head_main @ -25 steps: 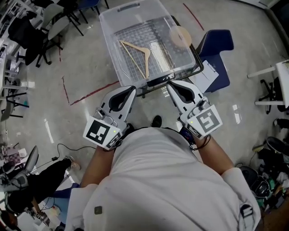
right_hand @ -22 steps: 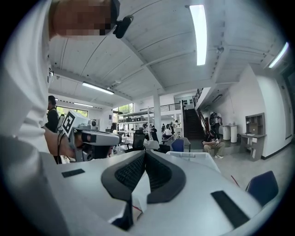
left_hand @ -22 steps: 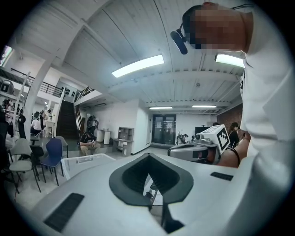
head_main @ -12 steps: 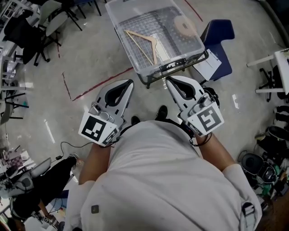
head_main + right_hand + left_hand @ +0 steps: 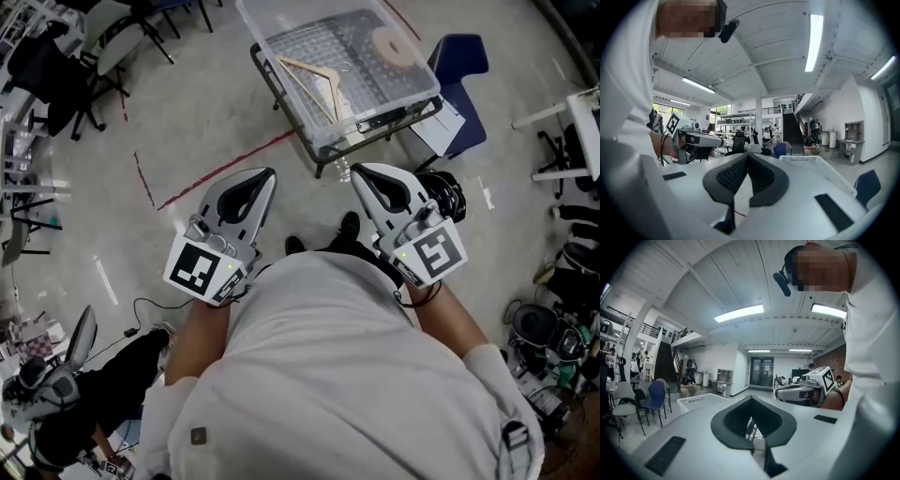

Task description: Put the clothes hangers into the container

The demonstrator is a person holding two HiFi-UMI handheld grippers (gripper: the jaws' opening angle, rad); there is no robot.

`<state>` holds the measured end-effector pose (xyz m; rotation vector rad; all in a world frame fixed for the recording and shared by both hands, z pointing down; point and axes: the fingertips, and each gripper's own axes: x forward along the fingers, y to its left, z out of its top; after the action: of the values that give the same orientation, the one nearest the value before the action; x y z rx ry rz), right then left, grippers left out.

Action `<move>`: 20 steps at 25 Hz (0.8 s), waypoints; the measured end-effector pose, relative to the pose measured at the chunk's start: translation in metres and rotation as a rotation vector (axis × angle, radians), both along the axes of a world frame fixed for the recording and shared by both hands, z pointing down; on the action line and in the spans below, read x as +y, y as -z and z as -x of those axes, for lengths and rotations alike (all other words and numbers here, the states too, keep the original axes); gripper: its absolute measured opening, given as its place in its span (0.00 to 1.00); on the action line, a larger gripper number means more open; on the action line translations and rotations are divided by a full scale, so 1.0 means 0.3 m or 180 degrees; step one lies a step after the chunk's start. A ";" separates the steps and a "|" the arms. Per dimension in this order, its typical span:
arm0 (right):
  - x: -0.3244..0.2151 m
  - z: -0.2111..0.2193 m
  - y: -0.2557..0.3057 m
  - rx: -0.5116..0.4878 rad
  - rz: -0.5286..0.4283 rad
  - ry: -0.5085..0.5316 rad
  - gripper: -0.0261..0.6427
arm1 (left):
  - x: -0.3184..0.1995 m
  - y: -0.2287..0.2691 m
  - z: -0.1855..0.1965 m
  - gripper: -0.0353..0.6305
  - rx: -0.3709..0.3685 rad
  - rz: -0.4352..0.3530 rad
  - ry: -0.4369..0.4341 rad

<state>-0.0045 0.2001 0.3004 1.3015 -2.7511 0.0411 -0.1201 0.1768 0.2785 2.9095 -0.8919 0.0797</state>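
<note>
A clear plastic container [image 5: 412, 89] stands on a low dark frame at the top of the head view. A wooden clothes hanger [image 5: 314, 75] and a round tan disc [image 5: 392, 45] lie inside it. My left gripper [image 5: 266, 173] and right gripper [image 5: 355, 170] are side by side in front of my body, a short way back from the container's near edge. Both are shut with nothing between the jaws. The left gripper view shows its closed tip [image 5: 751, 397] and the container [image 5: 701, 401] beyond it. The right gripper view shows its closed tip [image 5: 746, 154] and the container [image 5: 811, 164] to the right.
A blue chair [image 5: 459, 80] stands right of the container, with papers beside it. A red tape line [image 5: 220, 169] crosses the concrete floor at the left. Chairs [image 5: 103, 56] crowd the upper left. A seated person [image 5: 103, 384] is at the lower left, and dark clutter [image 5: 553, 319] at the right.
Both grippers have drawn back from the container's near edge, still shut and empty. The container has slid up and to the right in the head view.
</note>
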 end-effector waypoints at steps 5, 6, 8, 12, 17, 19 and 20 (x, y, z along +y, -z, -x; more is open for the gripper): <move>0.048 0.068 -0.015 -0.0008 0.0017 -0.0094 0.07 | 0.036 -0.012 0.086 0.08 -0.0005 -0.0004 -0.0037; 0.057 0.080 -0.017 -0.0008 0.0019 -0.0110 0.07 | 0.042 -0.013 0.101 0.08 -0.0004 -0.0004 -0.0045; 0.068 0.102 -0.016 -0.0016 0.0011 -0.0140 0.07 | 0.051 -0.016 0.129 0.08 -0.0006 -0.0005 -0.0056; 0.069 0.122 -0.013 0.0005 0.0001 -0.0171 0.07 | 0.052 -0.017 0.153 0.08 0.0006 -0.0015 -0.0083; 0.073 0.135 0.003 0.0028 -0.0016 -0.0184 0.07 | 0.060 -0.012 0.162 0.08 0.0039 -0.0013 -0.0106; 0.082 0.146 0.010 0.0021 -0.0036 -0.0186 0.07 | 0.069 -0.013 0.168 0.08 0.0042 -0.0019 -0.0112; 0.088 0.150 0.011 0.0017 -0.0039 -0.0189 0.07 | 0.075 -0.013 0.171 0.08 0.0046 -0.0022 -0.0115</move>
<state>-0.0494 0.2266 0.2972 1.3840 -2.7122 0.0250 -0.1713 0.1993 0.2823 2.9292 -0.8391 0.0583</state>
